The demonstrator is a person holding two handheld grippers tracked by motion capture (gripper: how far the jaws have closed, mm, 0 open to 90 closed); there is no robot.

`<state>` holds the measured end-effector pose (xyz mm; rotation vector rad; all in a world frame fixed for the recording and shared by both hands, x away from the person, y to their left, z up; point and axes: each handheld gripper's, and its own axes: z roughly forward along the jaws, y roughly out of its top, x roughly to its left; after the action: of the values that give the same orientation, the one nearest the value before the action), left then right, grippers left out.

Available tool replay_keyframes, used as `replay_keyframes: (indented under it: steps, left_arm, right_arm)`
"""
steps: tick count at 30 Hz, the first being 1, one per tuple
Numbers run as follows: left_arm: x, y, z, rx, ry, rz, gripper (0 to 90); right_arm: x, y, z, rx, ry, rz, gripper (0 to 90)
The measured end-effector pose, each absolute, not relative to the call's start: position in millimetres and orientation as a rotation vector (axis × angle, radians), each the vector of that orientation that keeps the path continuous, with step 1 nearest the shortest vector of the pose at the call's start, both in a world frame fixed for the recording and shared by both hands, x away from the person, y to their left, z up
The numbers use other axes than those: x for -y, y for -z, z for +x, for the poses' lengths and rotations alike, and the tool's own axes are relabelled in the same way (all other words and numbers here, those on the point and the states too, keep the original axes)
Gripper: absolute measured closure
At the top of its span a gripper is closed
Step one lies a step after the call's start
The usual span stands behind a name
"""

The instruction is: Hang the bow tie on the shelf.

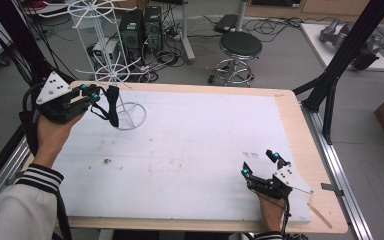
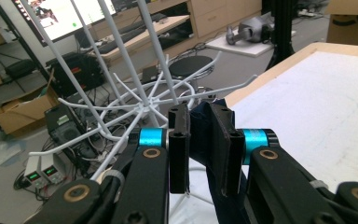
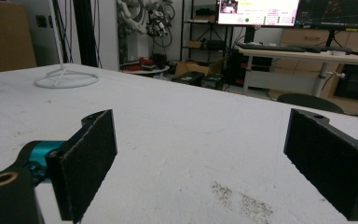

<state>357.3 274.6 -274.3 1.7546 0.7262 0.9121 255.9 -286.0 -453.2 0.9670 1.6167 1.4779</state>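
White-coated wire rack [image 1: 111,60]; dark cloth strap [image 1: 111,106]; matt white mat [image 1: 180,150]; wood table [image 1: 307,145].

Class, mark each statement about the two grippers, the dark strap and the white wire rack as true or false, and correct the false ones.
1. The left gripper is shut on the dark strap. True.
2. The right gripper holds a strap. False: its jaws are open, holding nothing.
3. The white wire rack stands at the table's far left. True.
4. The right gripper is beside the rack. False: it is at the near right of the table.
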Motion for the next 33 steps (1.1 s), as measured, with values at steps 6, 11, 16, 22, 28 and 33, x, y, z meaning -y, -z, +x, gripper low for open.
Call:
replay_keyframes:
  steps: [6,11,16,22,28,33]
  left_arm:
    - [-272.4,271.2,363.7,-0.745,-0.921,1.762,77.8]
    - [-272.0,271.7,371.4,-0.776,-0.912,1.764,77.8]
    - [-270.3,271.0,379.9,-0.801,-0.907,1.776,77.8]
    - [-267.6,271.5,386.0,-0.825,-0.896,1.790,77.7]
    - [-268.1,271.8,389.4,-0.849,-0.888,1.798,77.5]
    - [-269.3,270.7,395.2,-0.868,-0.879,1.803,76.7]
  right_arm:
    - [286.2,453.2,256.2,-1.616,-1.476,0.963,8.5]
    - [286.0,453.2,255.9,-1.616,-1.477,0.967,8.5]
    - [286.1,453.2,256.2,-1.619,-1.474,0.955,8.5]
    - [286.1,453.2,256.0,-1.618,-1.478,0.955,8.5]
    - [285.9,453.2,255.7,-1.619,-1.476,0.950,8.5]
    - [286.1,453.4,255.4,-1.614,-1.475,0.945,8.5]
